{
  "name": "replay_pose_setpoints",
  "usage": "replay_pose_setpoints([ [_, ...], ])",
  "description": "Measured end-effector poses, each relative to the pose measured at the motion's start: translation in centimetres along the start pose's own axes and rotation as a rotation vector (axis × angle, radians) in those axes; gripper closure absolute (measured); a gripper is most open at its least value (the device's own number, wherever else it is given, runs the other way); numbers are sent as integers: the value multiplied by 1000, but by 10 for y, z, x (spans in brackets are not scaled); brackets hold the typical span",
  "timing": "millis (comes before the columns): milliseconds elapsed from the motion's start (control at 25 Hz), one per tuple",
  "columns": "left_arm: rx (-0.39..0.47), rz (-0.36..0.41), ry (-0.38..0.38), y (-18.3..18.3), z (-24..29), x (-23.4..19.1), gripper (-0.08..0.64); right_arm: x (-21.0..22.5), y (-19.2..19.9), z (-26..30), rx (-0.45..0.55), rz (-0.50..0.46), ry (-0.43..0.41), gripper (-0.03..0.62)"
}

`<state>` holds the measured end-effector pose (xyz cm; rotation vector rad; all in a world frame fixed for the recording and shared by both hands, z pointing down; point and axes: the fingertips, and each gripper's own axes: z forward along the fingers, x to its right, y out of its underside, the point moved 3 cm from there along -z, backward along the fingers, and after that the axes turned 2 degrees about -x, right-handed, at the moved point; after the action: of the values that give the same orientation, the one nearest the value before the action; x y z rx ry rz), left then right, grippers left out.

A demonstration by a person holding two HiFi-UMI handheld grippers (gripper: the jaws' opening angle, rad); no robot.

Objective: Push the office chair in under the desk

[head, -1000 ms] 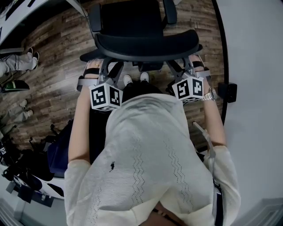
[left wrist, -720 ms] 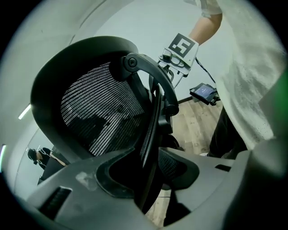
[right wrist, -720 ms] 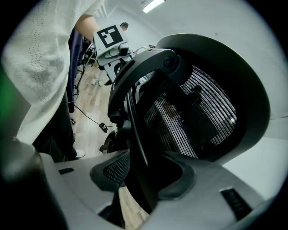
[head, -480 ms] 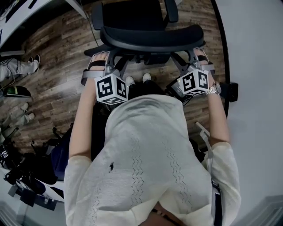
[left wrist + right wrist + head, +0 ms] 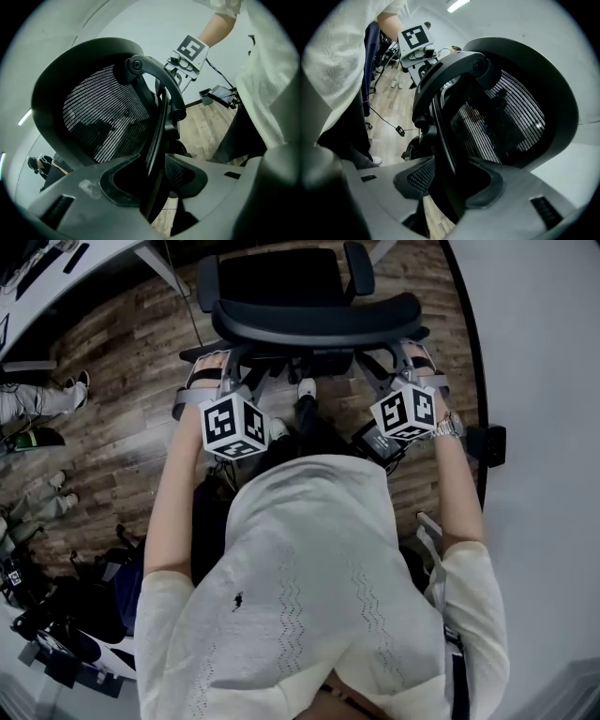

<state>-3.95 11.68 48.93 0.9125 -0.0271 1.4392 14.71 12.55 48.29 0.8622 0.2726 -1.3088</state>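
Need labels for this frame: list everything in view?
office chair: one, black with a mesh back, top centre, backrest toward the person
desk: one, white, top left corner
floor: one, brown wood planks, under everything
small box: one, black, right edge
bystander legs: at least two pairs, light trousers, left edge
gear pile: several pieces, black, lower left
shirt: one, white, on the person
watch: one, silver, right wrist
left gripper: one, grey, clamped on the backrest rim
right gripper: one, grey, clamped on the rim's other side
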Motion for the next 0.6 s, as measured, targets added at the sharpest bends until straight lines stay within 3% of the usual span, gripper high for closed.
replay_pose_setpoints([
  [600, 2, -1, 0, 6, 24, -34, 394, 29, 1, 28, 37, -6, -11, 407],
])
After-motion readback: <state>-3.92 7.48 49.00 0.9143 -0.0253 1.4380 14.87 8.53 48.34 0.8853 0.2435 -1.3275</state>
